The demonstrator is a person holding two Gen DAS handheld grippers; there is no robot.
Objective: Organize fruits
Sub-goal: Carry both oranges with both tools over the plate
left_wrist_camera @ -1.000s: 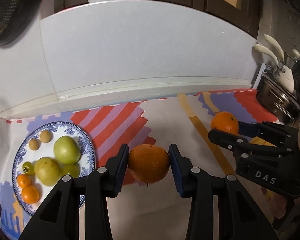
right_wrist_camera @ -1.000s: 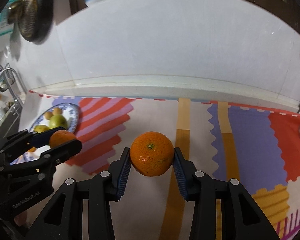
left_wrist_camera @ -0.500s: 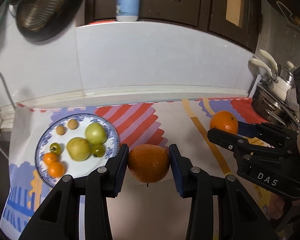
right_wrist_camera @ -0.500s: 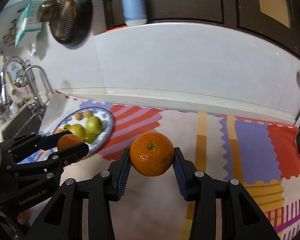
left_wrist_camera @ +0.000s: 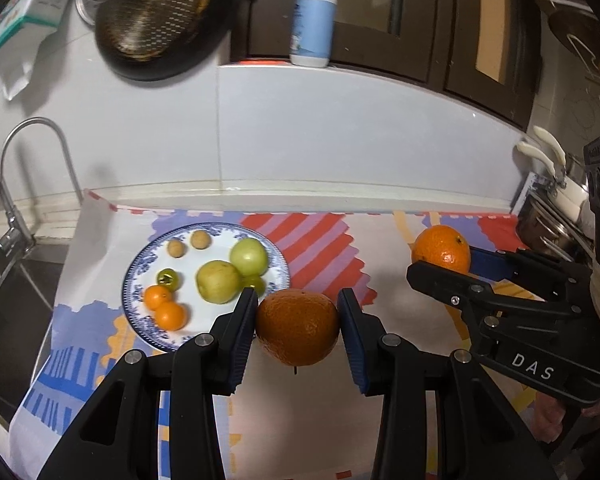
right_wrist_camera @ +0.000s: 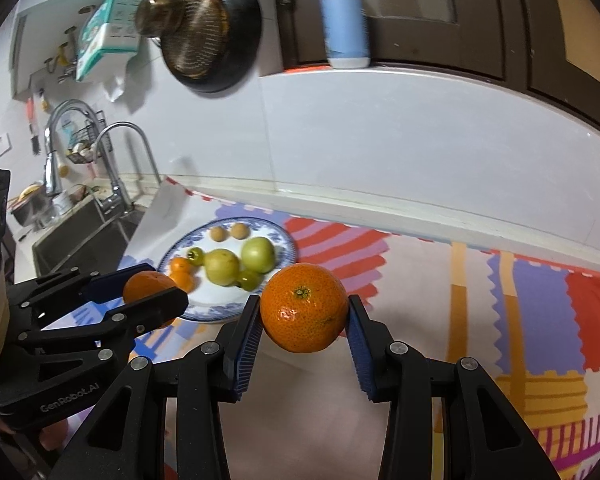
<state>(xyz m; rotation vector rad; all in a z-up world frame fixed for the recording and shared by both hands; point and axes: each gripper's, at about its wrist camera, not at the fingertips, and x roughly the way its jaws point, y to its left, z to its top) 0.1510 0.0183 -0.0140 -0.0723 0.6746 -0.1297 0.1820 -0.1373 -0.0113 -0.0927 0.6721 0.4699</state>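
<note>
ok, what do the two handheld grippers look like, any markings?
Both are matte black plastic with silver screw heads and blue ribbed pads on the fingers. The left gripper carries white "GenRobot.AI" lettering on its side, seen from the right wrist; the right gripper reads "DAS", seen from the left wrist. No cables show.

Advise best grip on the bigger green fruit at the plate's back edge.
Green fruit: pinch its widest middle from above, fingers left and right. It is round and upright; a yellowish fruit and a small green one crowd its front, so side approaches look blocked.
</note>
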